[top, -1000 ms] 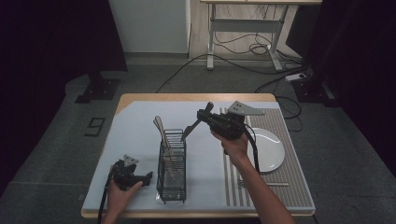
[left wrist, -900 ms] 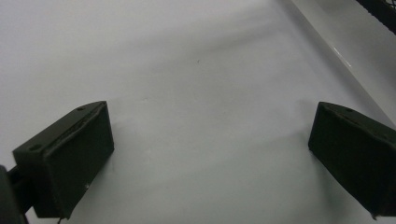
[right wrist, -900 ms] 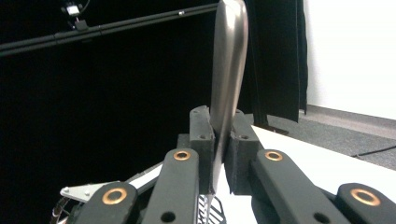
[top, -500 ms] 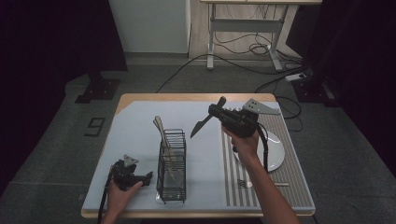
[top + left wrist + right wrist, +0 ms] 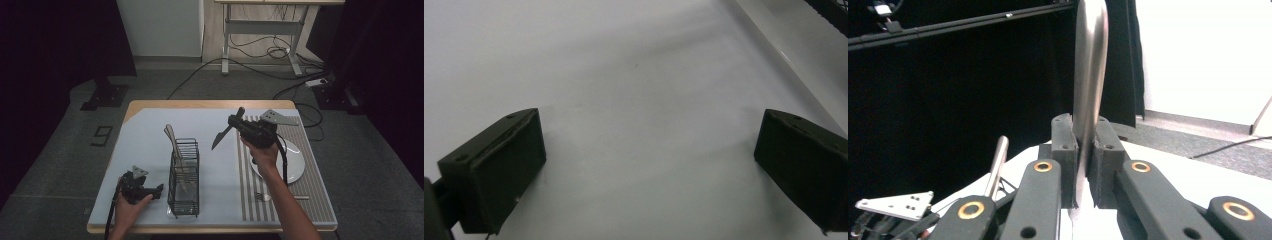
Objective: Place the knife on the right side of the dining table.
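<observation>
- While in mid-carry, judged as the transport step: knife lifted clear of the table and headed, most likely, for the rack.
- Clamped by one end in the right gripper; seen in the right gripper view, both jaws pressed tight against the flat sides of the metal, the rest jutting out ahead of them.
- Hangs tip down and slanted toward the rack, over the bare mat between rack and plate; near the rack's far right corner, apart from it, not yet over the opening.
- Next, probably calls for swinging further left until above the opening, turning the tip straight down, lowering beside the utensils already standing inside, and only then letting the jaws part.
- Worth watching: tip catching on the wire rim.
- Left gripper down on the table just beside the rack's near left side, jaws wide apart, nothing between them; well placed to steady the rack if needed.
</observation>
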### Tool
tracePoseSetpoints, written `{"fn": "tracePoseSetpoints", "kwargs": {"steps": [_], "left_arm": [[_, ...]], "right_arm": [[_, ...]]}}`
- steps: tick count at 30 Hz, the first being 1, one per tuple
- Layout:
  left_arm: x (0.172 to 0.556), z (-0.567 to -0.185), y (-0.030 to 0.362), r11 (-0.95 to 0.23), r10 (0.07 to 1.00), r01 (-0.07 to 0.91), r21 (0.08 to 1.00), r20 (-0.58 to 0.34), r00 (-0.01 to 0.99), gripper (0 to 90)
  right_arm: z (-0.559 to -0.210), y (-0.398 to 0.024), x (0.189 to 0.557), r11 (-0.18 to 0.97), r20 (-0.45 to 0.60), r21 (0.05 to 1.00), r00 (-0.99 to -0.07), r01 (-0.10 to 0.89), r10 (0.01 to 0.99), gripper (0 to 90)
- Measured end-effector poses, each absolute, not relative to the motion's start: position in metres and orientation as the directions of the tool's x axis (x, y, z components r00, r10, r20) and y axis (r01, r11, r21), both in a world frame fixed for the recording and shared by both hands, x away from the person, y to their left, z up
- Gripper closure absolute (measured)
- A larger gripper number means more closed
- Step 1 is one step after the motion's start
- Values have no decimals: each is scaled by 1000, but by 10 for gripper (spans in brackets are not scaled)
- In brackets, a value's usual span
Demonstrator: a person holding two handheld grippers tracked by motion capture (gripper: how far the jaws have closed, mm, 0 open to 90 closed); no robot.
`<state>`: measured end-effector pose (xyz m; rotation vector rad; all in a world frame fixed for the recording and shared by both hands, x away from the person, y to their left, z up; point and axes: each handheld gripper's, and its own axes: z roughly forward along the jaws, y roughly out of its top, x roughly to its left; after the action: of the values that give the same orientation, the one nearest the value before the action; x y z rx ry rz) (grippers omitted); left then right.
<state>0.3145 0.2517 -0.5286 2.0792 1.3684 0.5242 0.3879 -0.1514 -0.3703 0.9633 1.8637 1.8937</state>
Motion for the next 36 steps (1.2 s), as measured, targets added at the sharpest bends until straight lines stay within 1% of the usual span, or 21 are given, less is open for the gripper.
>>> {"fn": "tracePoseSetpoints", "kwargs": {"steps": [16, 23, 36], "left_arm": [[314, -529, 252, -298, 919, 687, 662, 5, 394, 0], [314, -529, 252, -298, 919, 687, 662, 5, 394, 0], [314, -529, 252, -297, 920, 687, 663, 4, 393, 0]], "right_arm": [[-389, -153, 403, -42, 216, 961, -645, 274, 733, 833], [-391, -157, 408, -45, 216, 959, -619, 279, 755, 833], [-393, -176, 416, -69, 226, 954, -548, 292, 805, 833]]}}
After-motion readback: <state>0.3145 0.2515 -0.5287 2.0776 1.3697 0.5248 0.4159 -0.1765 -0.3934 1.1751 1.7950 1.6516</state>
